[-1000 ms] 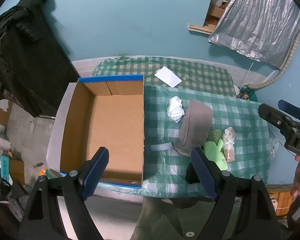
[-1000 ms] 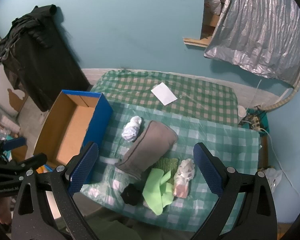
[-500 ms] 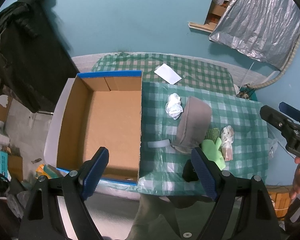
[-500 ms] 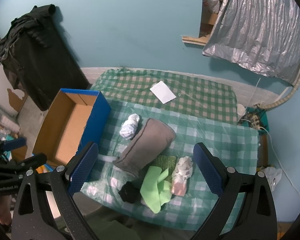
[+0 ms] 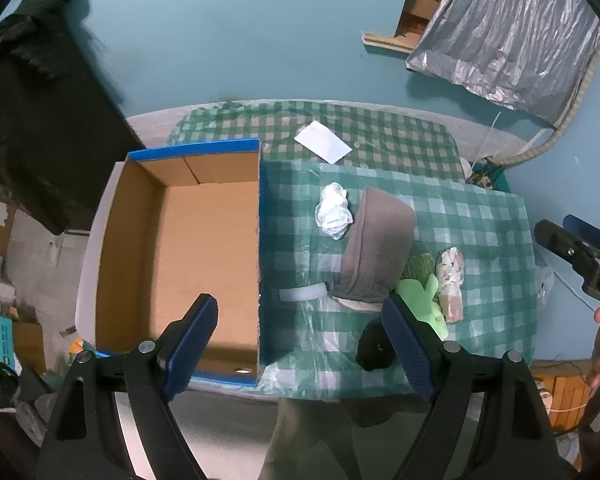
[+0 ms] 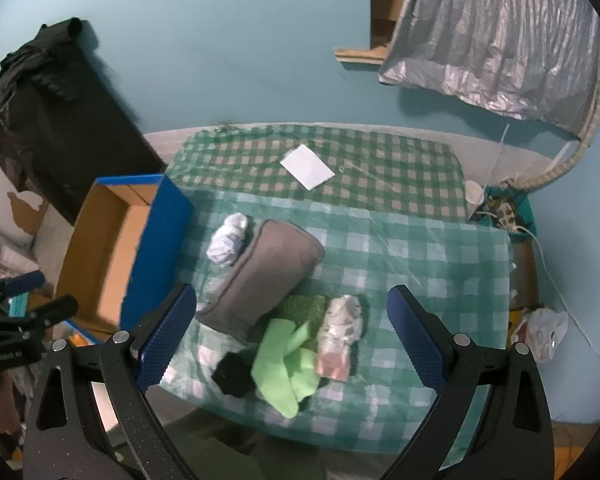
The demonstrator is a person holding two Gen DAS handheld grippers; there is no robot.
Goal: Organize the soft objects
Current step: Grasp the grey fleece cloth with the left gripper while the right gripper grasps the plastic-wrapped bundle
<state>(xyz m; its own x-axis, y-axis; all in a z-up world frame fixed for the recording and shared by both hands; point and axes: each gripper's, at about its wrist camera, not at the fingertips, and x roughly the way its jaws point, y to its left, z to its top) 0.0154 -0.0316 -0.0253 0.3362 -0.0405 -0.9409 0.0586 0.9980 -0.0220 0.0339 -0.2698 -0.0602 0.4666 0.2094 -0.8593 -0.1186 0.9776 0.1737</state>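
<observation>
black item [image 5: 374, 347] partly behind left jaws

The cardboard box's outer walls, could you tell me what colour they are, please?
Blue; the cardboard box shows it best in the right wrist view.

Both claws, L [image 5: 300, 336] & R [image 6: 290, 330], wide open, held high.

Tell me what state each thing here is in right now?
cardboard box: open, nothing inside.
grey pillow: lying on the cloth.
white sock ball: rolled up, beside the pillow.
green cloth: crumpled.
left gripper: open, holding nothing.
right gripper: open, holding nothing.
</observation>
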